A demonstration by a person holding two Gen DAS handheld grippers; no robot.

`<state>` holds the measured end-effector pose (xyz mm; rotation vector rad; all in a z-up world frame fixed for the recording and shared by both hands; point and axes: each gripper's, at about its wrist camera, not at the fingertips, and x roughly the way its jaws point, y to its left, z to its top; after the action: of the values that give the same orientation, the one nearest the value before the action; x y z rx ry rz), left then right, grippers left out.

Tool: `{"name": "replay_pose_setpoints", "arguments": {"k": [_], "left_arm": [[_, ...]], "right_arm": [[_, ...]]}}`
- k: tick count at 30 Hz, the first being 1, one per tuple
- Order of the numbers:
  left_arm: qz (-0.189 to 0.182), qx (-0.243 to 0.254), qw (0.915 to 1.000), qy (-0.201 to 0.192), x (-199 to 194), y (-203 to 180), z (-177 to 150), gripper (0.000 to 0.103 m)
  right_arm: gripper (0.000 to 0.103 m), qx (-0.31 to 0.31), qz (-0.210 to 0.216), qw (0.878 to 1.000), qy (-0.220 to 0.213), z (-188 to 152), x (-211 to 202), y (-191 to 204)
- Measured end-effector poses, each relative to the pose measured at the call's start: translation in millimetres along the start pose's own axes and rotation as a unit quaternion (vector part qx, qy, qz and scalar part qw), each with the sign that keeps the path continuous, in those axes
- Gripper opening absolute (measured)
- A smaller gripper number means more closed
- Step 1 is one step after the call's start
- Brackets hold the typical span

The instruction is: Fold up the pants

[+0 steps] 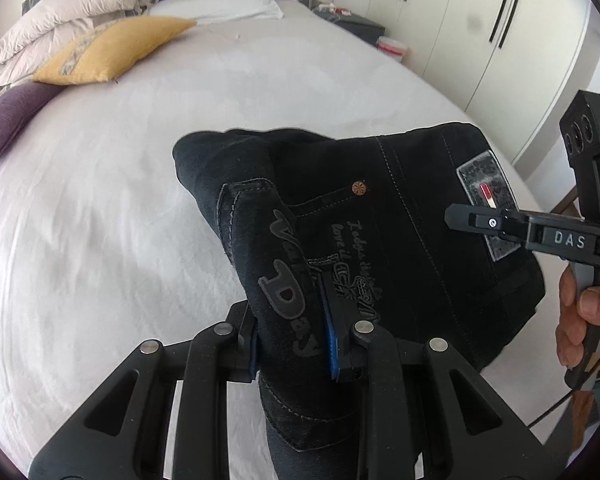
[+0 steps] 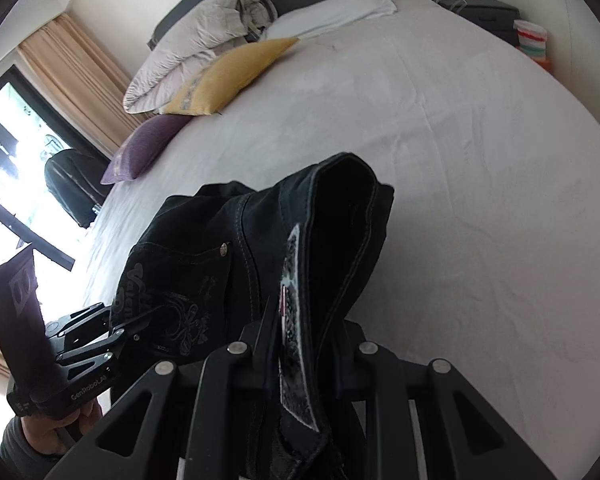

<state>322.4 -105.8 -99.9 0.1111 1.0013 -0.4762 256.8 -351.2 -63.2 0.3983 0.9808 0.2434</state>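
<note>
The black jeans (image 1: 412, 208) hang bunched between both grippers, above the white bed (image 1: 120, 200). My left gripper (image 1: 292, 340) is shut on a thick fold by the printed back pocket, and one blue pad (image 1: 332, 340) shows against the cloth. My right gripper (image 1: 458, 218) comes in from the right and pinches the waistband at the grey patch label (image 1: 486, 200). In the right wrist view the right gripper (image 2: 304, 344) is clamped on that waistband of the jeans (image 2: 204, 280). The left gripper (image 2: 128, 326) holds the pocket side at the lower left.
A yellow pillow (image 1: 112, 50), a purple cushion (image 1: 8, 120) and a folded duvet (image 1: 68, 12) lie at the head of the bed. White wardrobe doors (image 1: 480, 20) and a nightstand (image 1: 356, 24) stand on the right. A window (image 2: 4, 152) with a curtain is on the left.
</note>
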Motion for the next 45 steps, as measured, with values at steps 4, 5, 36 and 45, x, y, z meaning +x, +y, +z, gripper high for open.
{"name": "replay_pose_setpoints", "arguments": {"k": [4, 5, 36, 45], "left_arm": [[-0.001, -0.009, 1.0000, 0.000, 19, 8, -10, 0.028], [-0.005, -0.017, 0.9998, -0.004, 22, 12, -12, 0.030], [0.257, 0.014, 0.8698, -0.421, -398, -127, -171, 0.103], [0.220, -0.019, 0.9141, -0.340, -413, -137, -202, 0.103]], "right_arm": [[0.039, 0.027, 0.002, 1.000, 0.010, -5, 16, -20], [0.053, 0.039, 0.004, 0.999, 0.015, -9, 19, -28], [0.103, -0.124, -0.105, 0.893, -0.421, -169, -363, 155], [0.103, -0.147, -0.173, 0.881, -0.414, -203, -393, 206]]}}
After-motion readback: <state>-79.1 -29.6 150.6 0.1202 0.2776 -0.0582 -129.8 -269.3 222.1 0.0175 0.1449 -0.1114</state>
